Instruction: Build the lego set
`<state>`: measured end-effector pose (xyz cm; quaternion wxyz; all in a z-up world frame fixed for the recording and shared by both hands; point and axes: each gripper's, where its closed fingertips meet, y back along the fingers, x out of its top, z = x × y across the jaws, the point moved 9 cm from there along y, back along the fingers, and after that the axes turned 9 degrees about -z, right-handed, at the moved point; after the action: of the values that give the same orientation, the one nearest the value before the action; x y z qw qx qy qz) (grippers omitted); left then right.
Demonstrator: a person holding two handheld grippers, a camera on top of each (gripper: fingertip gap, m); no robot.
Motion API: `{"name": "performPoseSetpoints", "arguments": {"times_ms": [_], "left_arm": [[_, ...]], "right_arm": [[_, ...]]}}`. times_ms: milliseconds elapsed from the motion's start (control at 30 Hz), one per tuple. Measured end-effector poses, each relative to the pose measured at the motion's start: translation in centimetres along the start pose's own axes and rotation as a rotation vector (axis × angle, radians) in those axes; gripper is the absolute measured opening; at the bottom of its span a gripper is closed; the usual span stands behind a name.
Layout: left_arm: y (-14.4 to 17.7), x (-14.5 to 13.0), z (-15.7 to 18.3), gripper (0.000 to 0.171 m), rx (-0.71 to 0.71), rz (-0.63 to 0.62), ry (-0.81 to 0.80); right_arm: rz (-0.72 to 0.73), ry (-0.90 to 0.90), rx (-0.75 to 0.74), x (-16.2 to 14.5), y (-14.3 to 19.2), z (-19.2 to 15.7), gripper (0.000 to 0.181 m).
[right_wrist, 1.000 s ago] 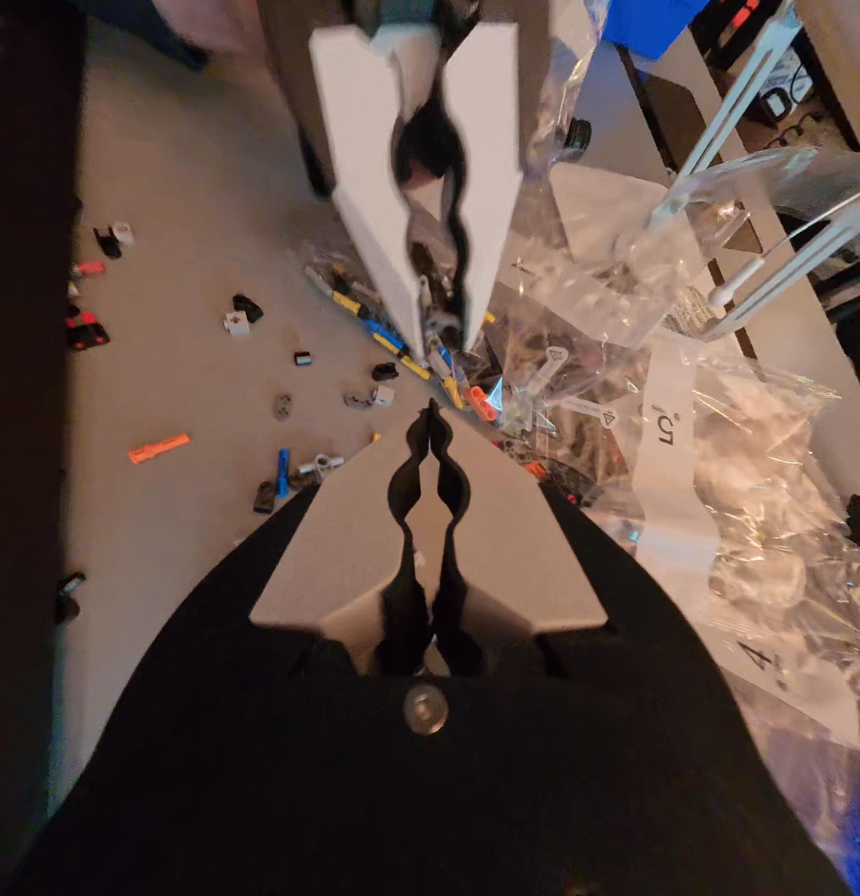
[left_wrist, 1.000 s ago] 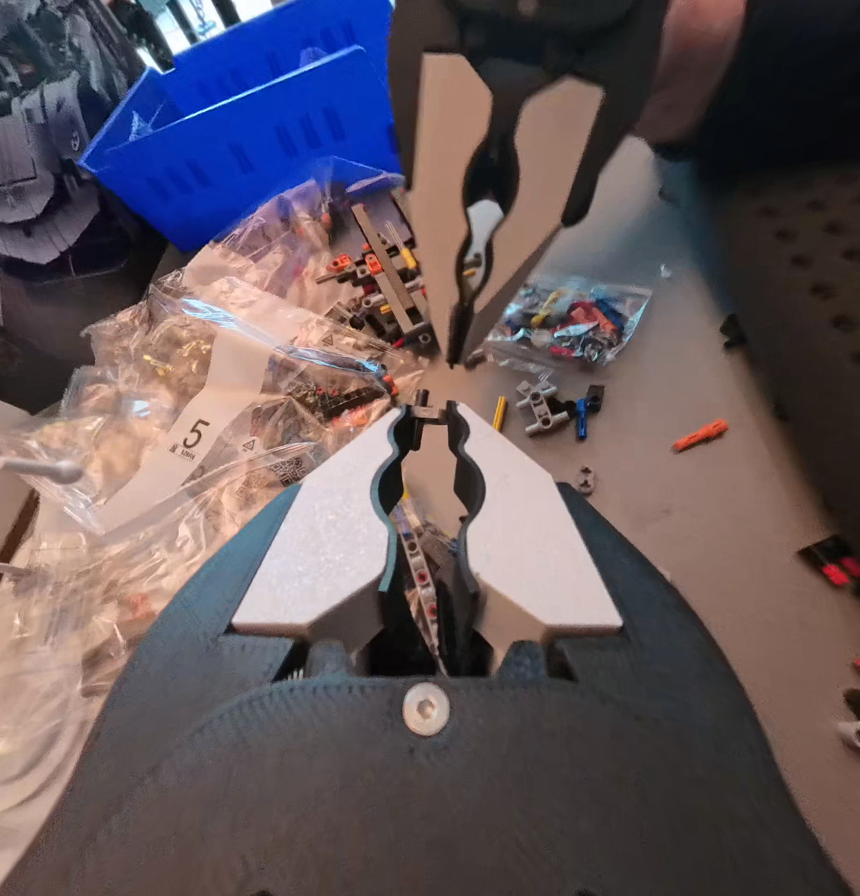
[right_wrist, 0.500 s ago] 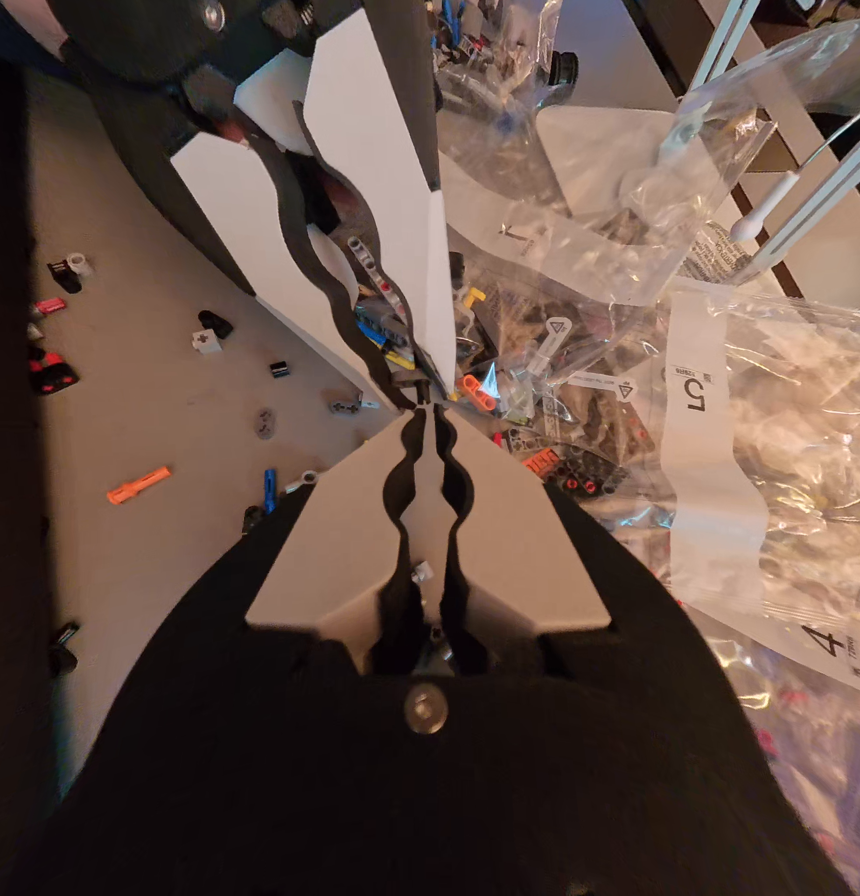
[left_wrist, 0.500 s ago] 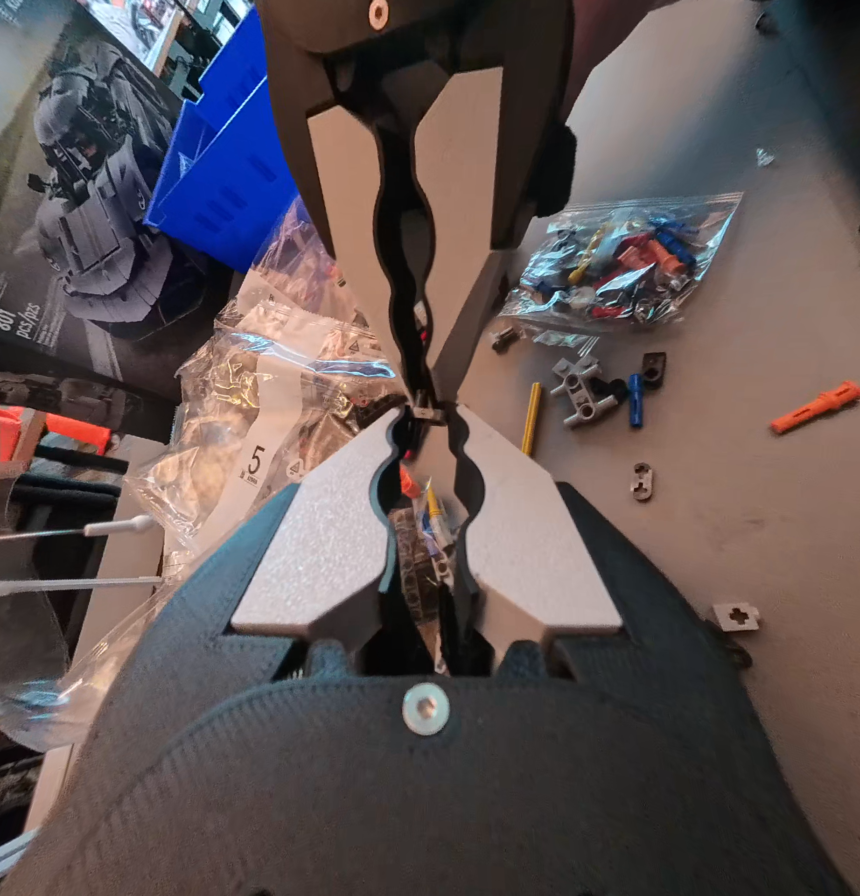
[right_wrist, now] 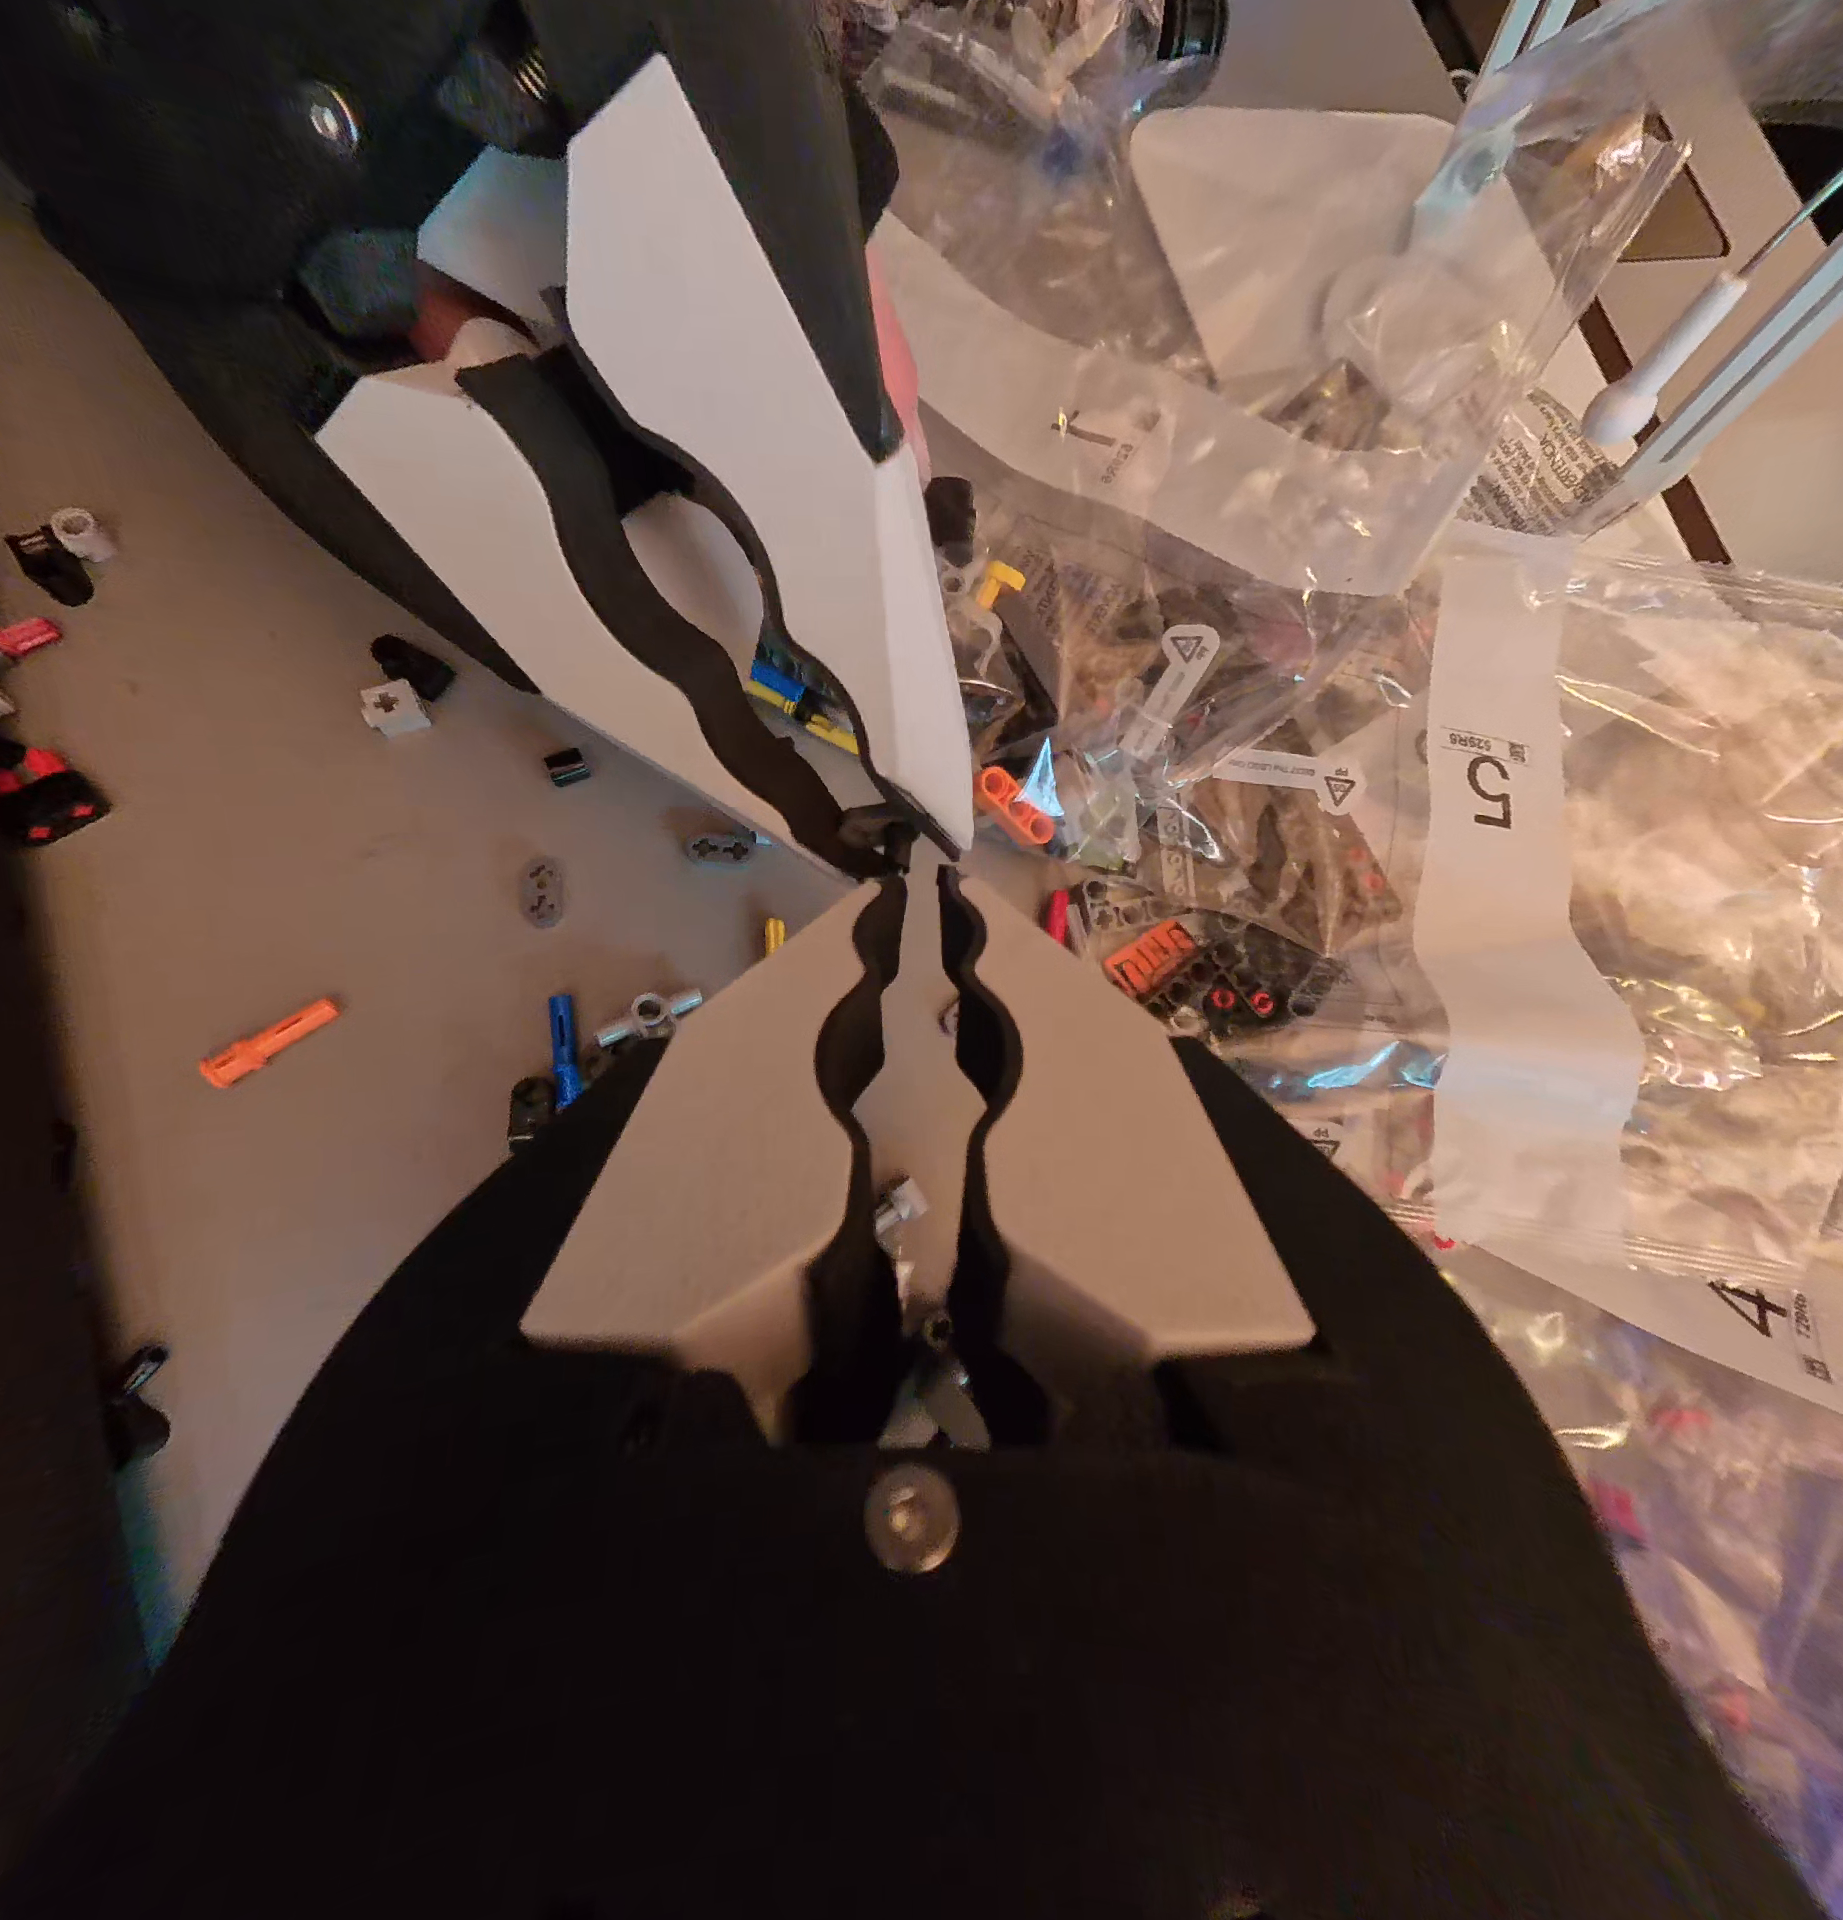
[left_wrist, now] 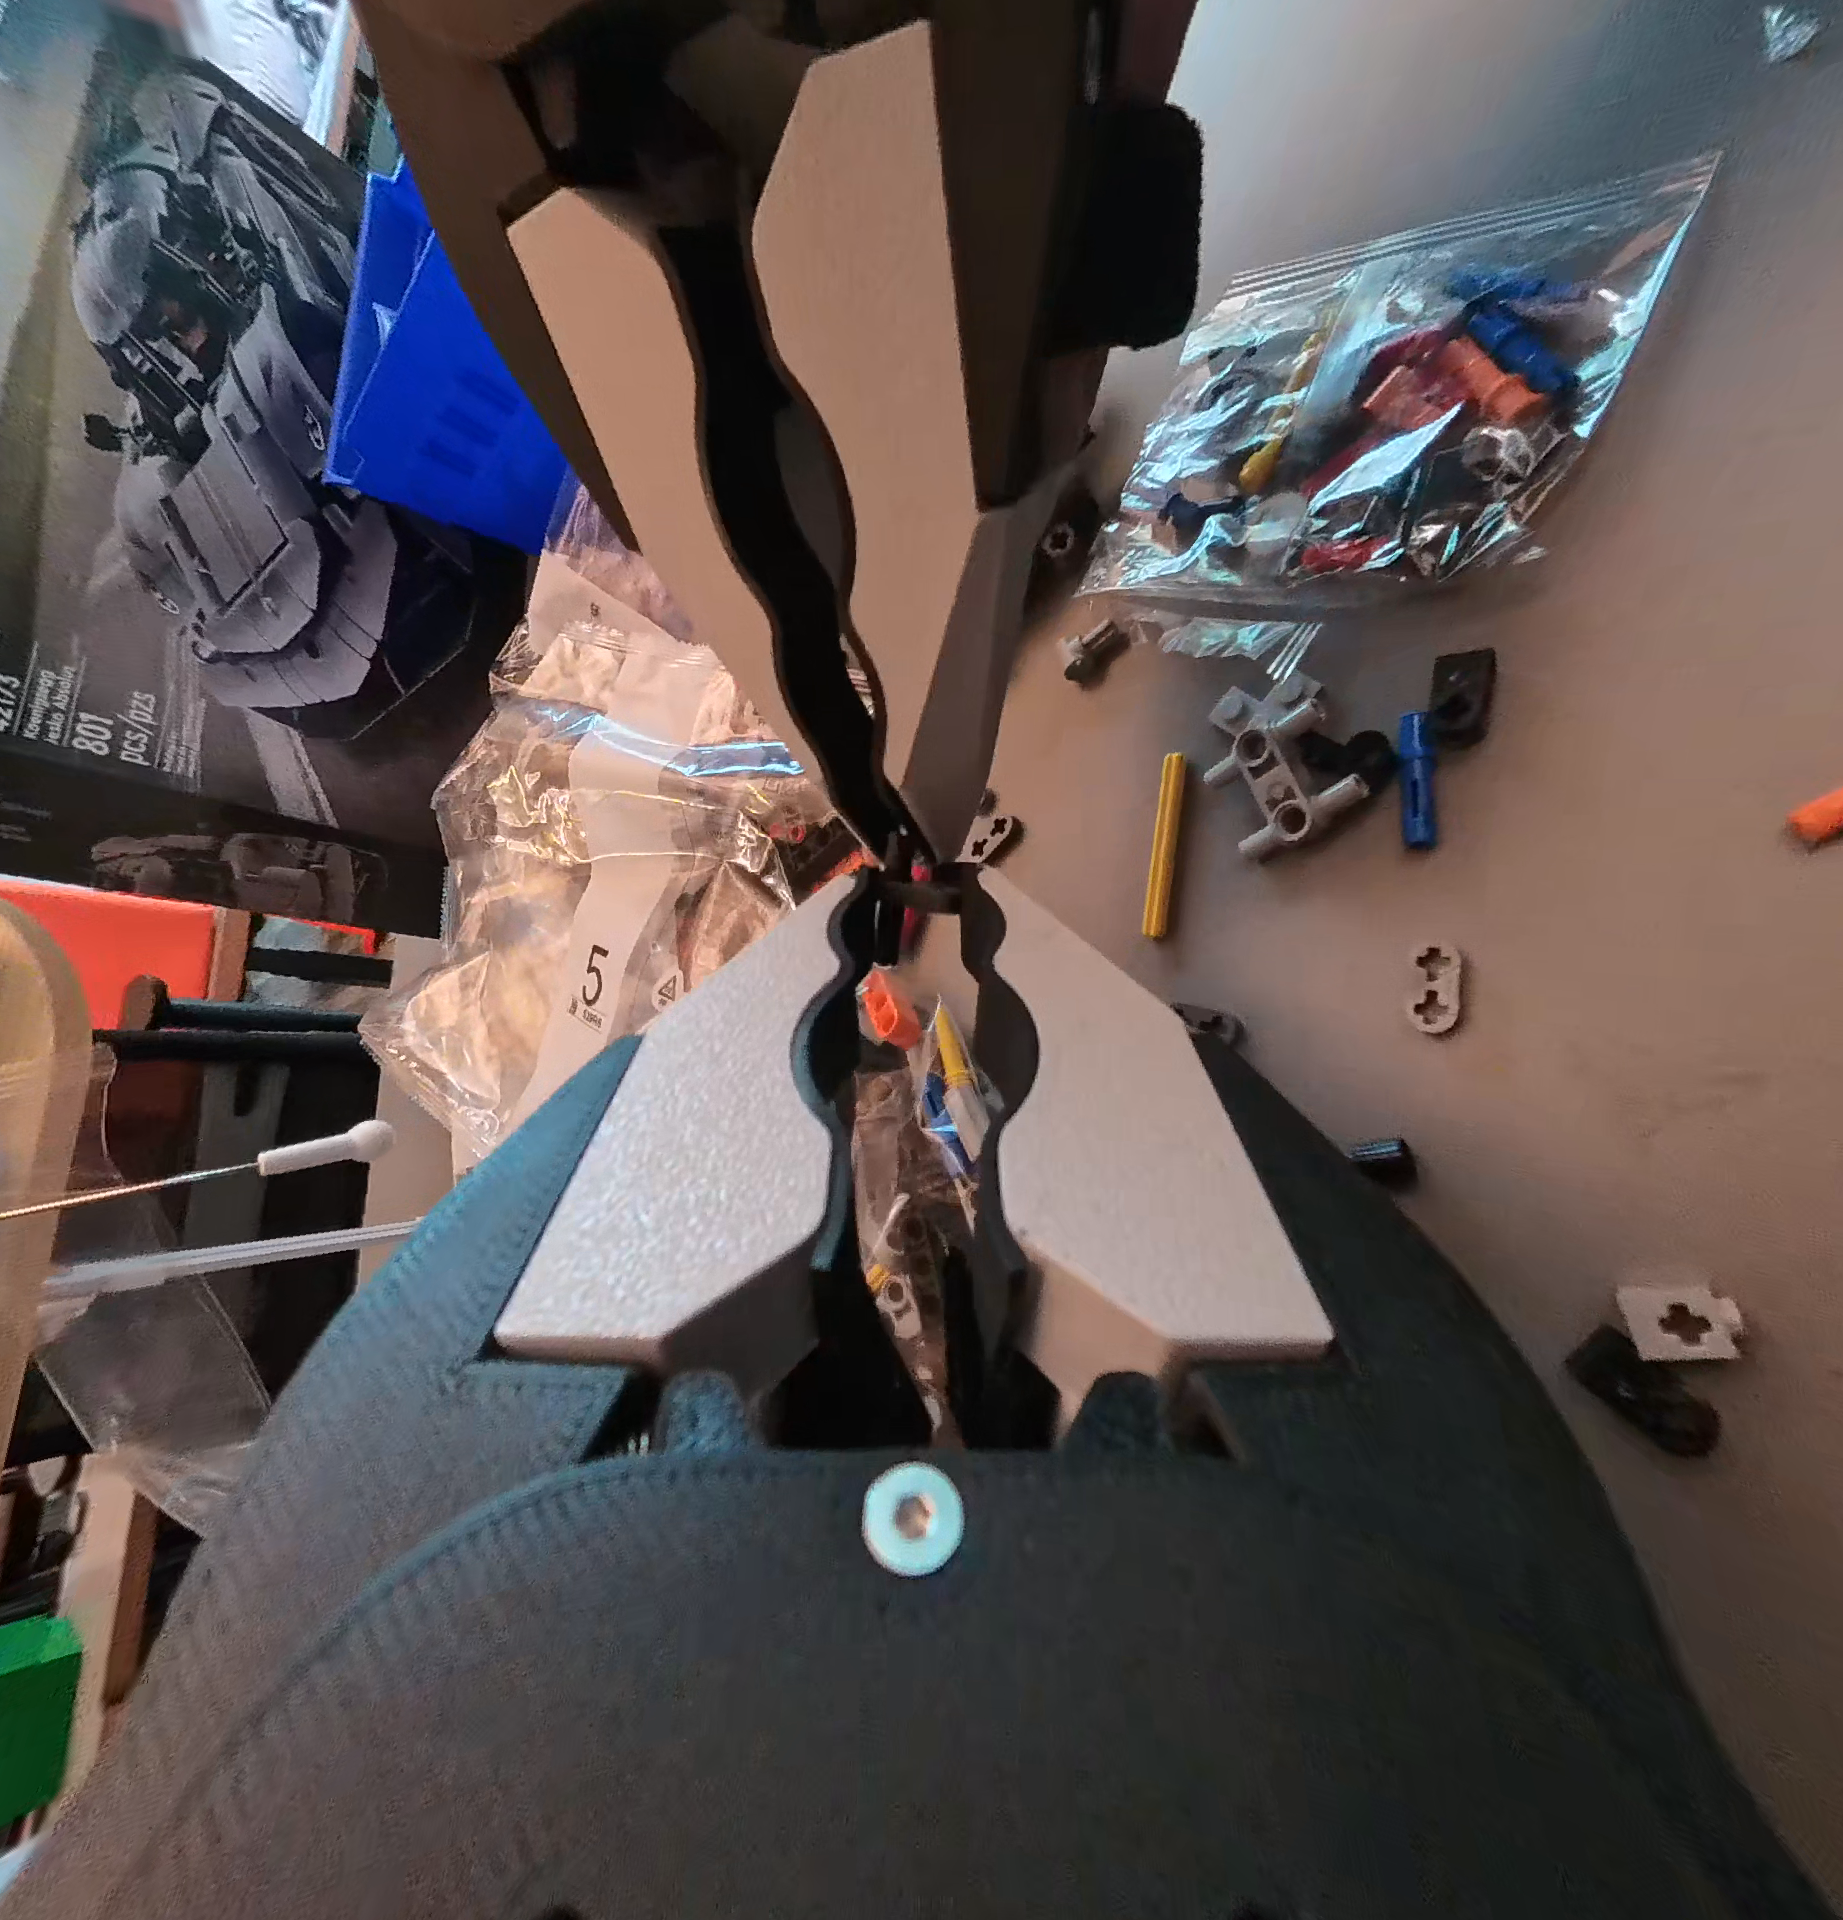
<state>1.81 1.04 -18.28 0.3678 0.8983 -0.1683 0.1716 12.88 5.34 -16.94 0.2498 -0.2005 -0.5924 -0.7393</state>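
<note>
My left gripper [left_wrist: 912, 896] is shut on a small black lego piece [left_wrist: 922, 890] at its fingertips, held above the grey table [left_wrist: 1623, 1091]. My right gripper [left_wrist: 896, 847] comes down from the top of the left wrist view and meets it tip to tip. In the right wrist view, the right gripper [right_wrist: 922, 881] has its jaws a narrow gap apart with nothing seen between them. The left gripper [right_wrist: 901, 840] reaches in from the upper left with the black piece [right_wrist: 875, 831] just above the right gripper's left fingertip.
Clear numbered part bags [right_wrist: 1488, 831] are heaped beside the grippers. A zip bag of coloured parts [left_wrist: 1395, 416] lies farther off. A yellow axle [left_wrist: 1163, 847], a grey connector [left_wrist: 1275, 769], a blue pin [left_wrist: 1419, 779] and an orange pin [right_wrist: 268, 1039] lie loose. A blue bin [left_wrist: 429, 416] and the set box [left_wrist: 169, 364] stand behind.
The two grippers have closed in on each other until their tips meet. The right gripper's jaws, shut a second ago, have parted slightly. The left gripper still holds the black piece.
</note>
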Motion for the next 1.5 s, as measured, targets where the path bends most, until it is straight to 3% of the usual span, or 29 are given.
{"name": "performPoseSetpoints", "arguments": {"times_ms": [600,1500], "left_arm": [[-1.0,0.1,0.7,0.014,0.026,-0.071,-0.073],[-1.3,-1.1,-0.5,0.014,-0.055,0.026,0.136]], "right_arm": [[-0.06,-0.021,-0.014,0.2,-0.8,-0.3,0.0],[0.019,-0.036,-0.003,-0.4,-0.9,0.8,0.007]]}}
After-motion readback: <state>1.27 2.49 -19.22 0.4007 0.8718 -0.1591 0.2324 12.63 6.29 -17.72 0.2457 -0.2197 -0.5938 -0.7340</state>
